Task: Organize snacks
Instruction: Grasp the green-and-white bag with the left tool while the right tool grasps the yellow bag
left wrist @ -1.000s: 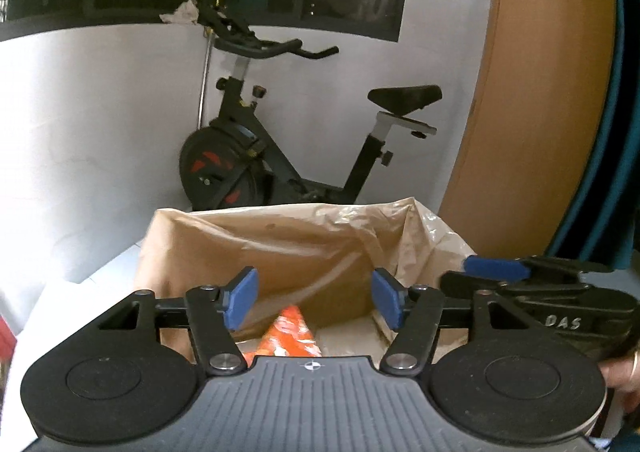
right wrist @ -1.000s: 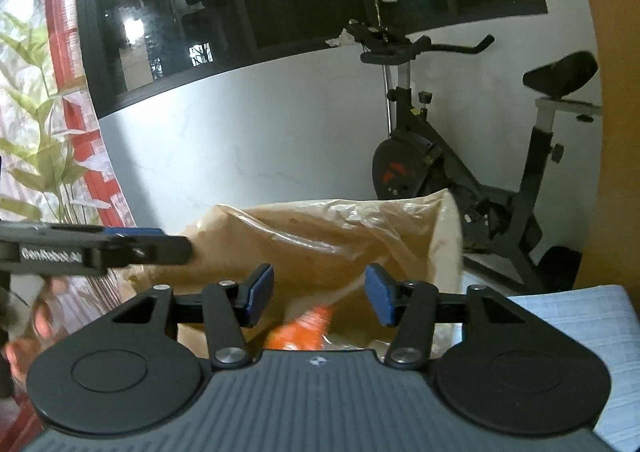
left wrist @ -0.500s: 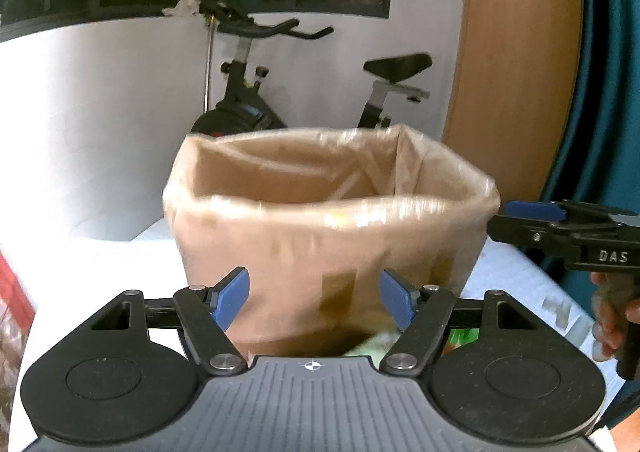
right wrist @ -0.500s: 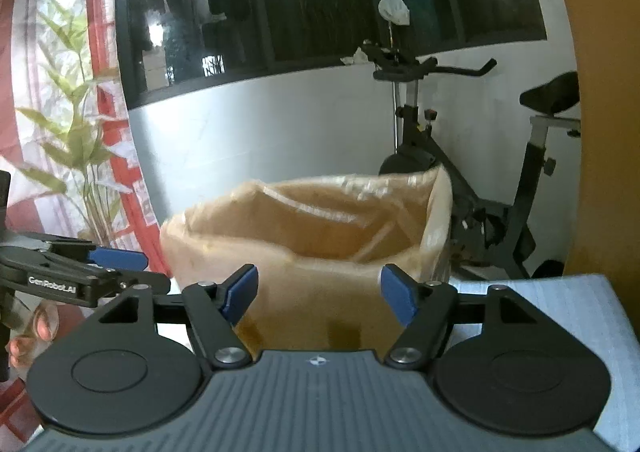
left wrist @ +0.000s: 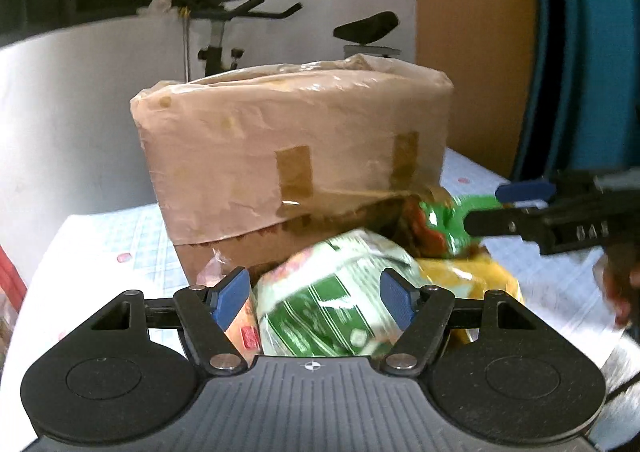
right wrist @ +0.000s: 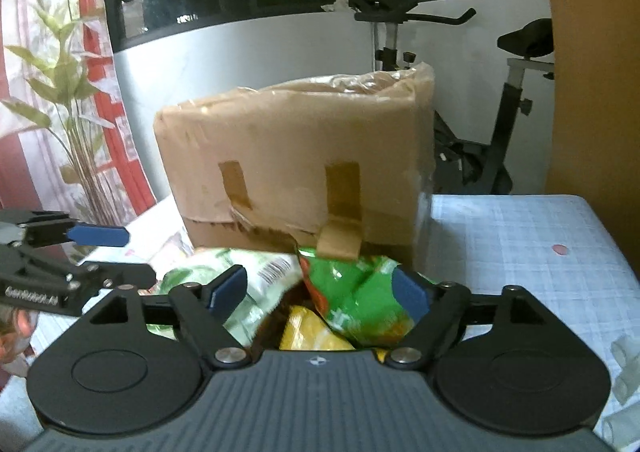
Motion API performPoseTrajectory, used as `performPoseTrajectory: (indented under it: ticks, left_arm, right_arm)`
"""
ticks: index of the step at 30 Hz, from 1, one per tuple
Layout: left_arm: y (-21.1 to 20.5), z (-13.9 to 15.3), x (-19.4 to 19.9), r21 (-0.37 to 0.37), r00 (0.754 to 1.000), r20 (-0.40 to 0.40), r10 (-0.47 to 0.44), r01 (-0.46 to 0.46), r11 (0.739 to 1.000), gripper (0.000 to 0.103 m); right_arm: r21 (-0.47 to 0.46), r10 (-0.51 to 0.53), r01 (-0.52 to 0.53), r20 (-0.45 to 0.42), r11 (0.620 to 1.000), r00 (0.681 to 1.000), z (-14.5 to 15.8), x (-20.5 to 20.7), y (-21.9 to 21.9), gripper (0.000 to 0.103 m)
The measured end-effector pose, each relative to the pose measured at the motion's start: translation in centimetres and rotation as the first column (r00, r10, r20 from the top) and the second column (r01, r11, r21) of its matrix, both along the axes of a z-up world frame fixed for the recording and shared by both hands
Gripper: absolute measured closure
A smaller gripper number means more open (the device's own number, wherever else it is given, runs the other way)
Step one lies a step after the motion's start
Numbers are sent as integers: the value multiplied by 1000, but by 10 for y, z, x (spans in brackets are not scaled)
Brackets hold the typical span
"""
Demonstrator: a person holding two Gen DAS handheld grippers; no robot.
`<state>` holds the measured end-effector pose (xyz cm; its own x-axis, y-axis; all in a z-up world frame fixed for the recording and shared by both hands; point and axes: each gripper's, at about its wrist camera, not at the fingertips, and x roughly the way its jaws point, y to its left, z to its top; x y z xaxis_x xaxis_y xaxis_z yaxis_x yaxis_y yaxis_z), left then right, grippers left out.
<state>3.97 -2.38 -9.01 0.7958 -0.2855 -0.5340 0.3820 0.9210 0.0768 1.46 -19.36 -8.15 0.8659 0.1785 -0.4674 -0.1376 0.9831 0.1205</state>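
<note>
Both spread, left hand-held gripper [left wrist: 315, 302] around the green-white packet [left wrist: 332, 304], right hand-held gripper [right wrist: 320, 292] just widened around the green packet [right wrist: 360, 296], lower centre before the lined box [right wrist: 296, 156], probably for loading

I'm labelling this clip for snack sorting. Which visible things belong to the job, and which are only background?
Job:
- lined cardboard box
- white-and-green snack bag
- bright green snack bag
- yellow snack bag
- left gripper, right gripper, both open

Background:
- exercise bike
- plant
- table cover
</note>
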Motion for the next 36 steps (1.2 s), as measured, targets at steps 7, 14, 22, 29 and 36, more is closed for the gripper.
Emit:
performPoseTrajectory:
  ticks: [7,14,22,29,36]
  left_arm:
    - [-7,-18,-19,46,999,46,-8,6,999,18]
    - [-10,-29,-23,63,999,52,2,-5,998,3]
    - [-8,-28,-22,77,997,76,-22,16,997,0]
    - [-12,-32,-26,121,993,78,-89,79,989,0]
    - [-30,-44,-22,150,990,64,-124,113,982,0]
  right_arm:
    - [-41,-9,8,-24,999,1000,-14,-7,7,17]
    - [-75,-2,-1,-38,997,999,-22,-13,11,12]
    - [-93,-7,5,-25,996,1000,-25,-19,12,4]
    - [-88,-19,17,-22,996,1000,-29,-27,9,4]
    - [-68,-47,45,-29,997,998,-36,-28,3,4]
